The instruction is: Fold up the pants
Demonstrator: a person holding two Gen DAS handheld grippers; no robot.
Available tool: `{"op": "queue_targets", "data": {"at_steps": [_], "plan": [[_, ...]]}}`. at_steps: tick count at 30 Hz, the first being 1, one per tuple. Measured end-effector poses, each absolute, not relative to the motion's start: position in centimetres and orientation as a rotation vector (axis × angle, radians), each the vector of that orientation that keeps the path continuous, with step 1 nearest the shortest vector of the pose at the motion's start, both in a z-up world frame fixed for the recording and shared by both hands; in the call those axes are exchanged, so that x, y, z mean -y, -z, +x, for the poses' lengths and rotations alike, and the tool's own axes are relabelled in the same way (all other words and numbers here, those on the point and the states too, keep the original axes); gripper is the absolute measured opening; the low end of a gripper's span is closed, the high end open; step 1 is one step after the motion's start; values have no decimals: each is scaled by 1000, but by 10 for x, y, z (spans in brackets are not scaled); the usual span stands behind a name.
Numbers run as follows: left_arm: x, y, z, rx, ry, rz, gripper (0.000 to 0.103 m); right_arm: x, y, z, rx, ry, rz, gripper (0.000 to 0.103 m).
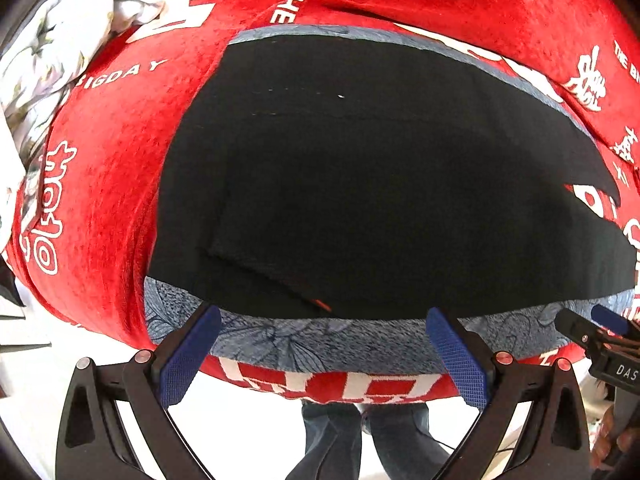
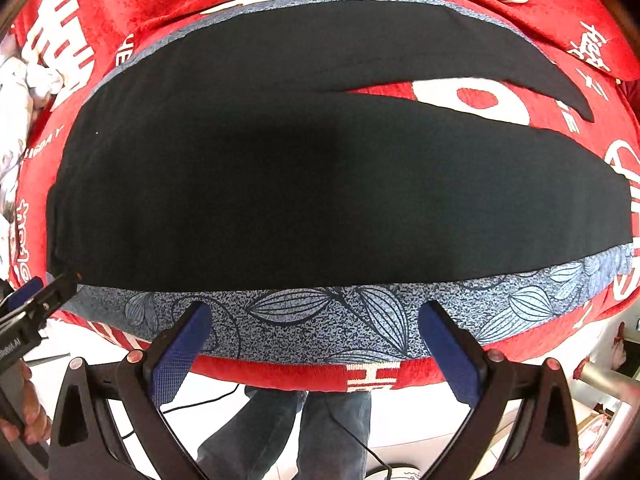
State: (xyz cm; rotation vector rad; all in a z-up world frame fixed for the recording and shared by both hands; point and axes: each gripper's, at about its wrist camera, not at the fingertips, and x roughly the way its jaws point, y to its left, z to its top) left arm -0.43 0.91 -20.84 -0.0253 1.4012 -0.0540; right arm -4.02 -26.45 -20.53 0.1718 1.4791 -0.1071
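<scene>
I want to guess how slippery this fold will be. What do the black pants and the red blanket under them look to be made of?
Black pants: a smooth, matte woven or knit fabric, probably; they lie flat without shine, showing a fine stitched seam. Red blanket: plush fleece or velvet-like pile, judging by its fuzzy, mottled nap, so likely grippy.

Near edge clear; crumpled bedding point(image 1: 60, 40) blocks far-left corner.

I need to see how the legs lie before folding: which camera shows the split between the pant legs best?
The right wrist view. There the black pants spread flat on the blue mat, both legs visibly parting toward the right. The left wrist view shows mostly the waist end of the pants; the leg split sits squeezed at its right edge.
</scene>
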Motion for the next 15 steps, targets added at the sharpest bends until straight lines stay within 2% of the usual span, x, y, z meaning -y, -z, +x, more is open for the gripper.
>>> {"op": "queue_targets", "data": {"at_steps": [7, 13, 14, 15], "plan": [[-15, 214, -2, -1417, 57, -27, 103, 266, 207, -39, -1473, 111, 198, 103], [-27, 219, 1, -1436, 71, -72, 103, 285, 209, -41, -1428, -4, 465, 101], [-29, 218, 1, -1436, 79, -90, 103, 291, 210, -45, -1406, -52, 566, 93], [-34, 217, 2, -1434, 90, -115, 103, 299, 213, -51, -1380, -104, 695, 76]]}}
